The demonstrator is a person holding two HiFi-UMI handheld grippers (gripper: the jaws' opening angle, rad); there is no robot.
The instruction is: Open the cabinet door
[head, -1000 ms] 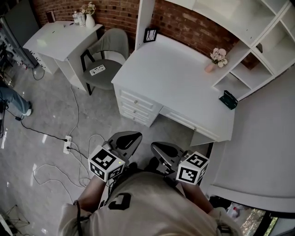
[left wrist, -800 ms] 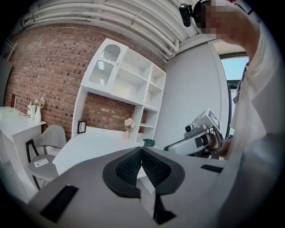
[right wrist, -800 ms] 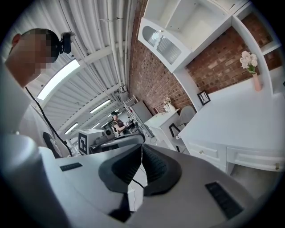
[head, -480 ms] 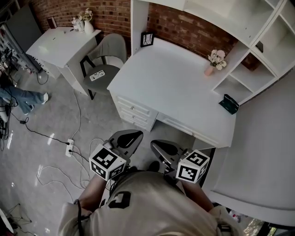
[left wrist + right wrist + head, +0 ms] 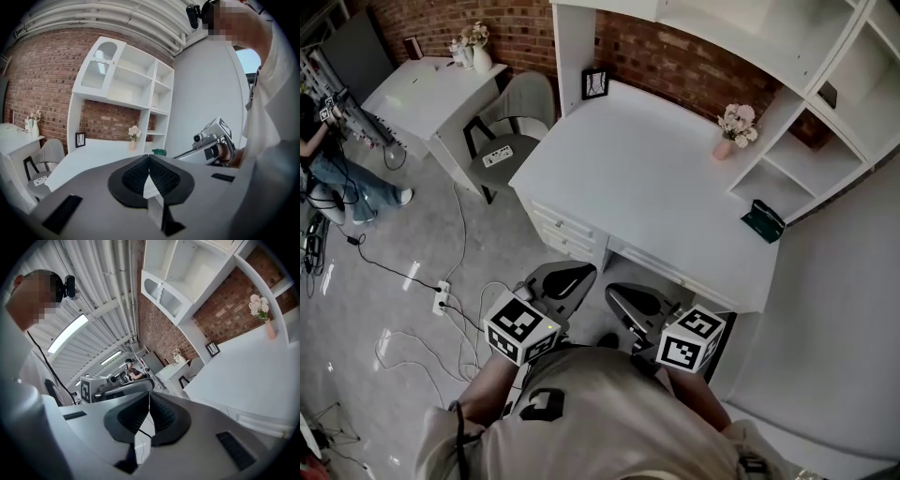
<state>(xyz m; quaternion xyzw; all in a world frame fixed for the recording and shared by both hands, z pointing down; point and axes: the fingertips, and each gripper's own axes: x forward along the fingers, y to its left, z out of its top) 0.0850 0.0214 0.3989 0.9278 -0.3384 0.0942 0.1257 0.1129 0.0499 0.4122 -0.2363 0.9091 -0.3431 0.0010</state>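
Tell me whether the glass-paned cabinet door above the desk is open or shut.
Shut: in the left gripper view the cabinet door lies flush with the front of the shelf unit, no gap showing.

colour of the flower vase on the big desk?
Pink vase; it shows best in the head view.

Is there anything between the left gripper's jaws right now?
No, in the left gripper view the left gripper has its jaws closed tip to tip, with nothing held between them.
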